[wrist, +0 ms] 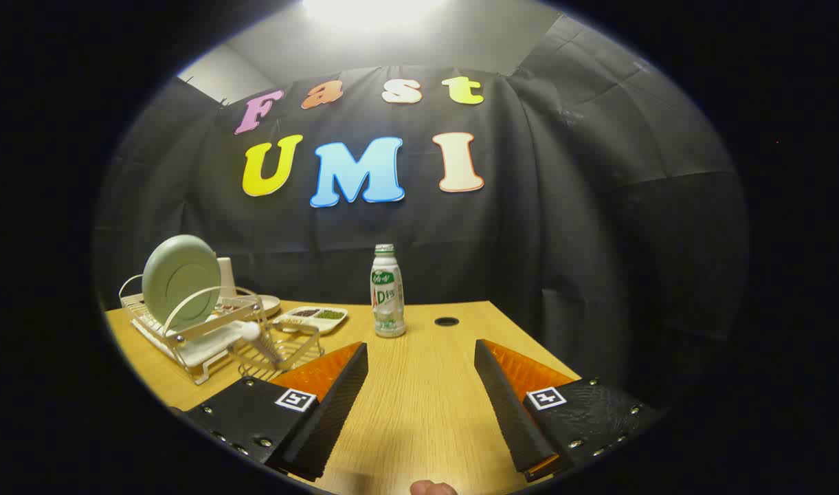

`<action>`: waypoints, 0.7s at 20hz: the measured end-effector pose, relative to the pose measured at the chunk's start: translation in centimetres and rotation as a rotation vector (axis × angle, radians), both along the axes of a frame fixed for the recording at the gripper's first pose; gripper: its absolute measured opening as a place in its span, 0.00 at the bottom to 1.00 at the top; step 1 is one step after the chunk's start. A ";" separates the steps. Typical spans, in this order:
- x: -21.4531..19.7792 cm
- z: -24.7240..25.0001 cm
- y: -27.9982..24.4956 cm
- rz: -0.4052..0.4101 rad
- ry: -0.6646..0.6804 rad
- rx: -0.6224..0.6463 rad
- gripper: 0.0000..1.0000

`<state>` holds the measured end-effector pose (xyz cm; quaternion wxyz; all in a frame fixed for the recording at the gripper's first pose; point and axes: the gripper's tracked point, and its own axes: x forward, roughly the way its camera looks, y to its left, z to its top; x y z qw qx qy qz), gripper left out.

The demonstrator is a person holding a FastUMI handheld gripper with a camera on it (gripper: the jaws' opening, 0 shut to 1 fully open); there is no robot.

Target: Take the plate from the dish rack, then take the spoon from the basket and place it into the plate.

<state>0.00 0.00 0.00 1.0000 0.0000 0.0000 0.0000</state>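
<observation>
Your gripper (421, 357) sits released at lower centre over bare worktop (419, 399); the plate (180, 278) stands upright in the dish rack (185, 330), left of frame.

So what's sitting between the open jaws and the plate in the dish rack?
In the gripper view, the wire basket with the spoon lies between the open gripper and the plate standing upright in the dish rack.

Bottle (388, 292) and snack tray (312, 317) on table (419, 385)
</observation>
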 end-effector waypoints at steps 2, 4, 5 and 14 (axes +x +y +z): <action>0.5 2.8 0.0 0.003 -0.012 -0.019 0.96; 0.3 5.6 0.2 0.010 -0.011 -0.045 0.96; 0.0 7.1 0.4 0.014 -0.012 -0.049 0.96; -1.6 17.7 6.5 -0.034 -0.004 -0.013 0.96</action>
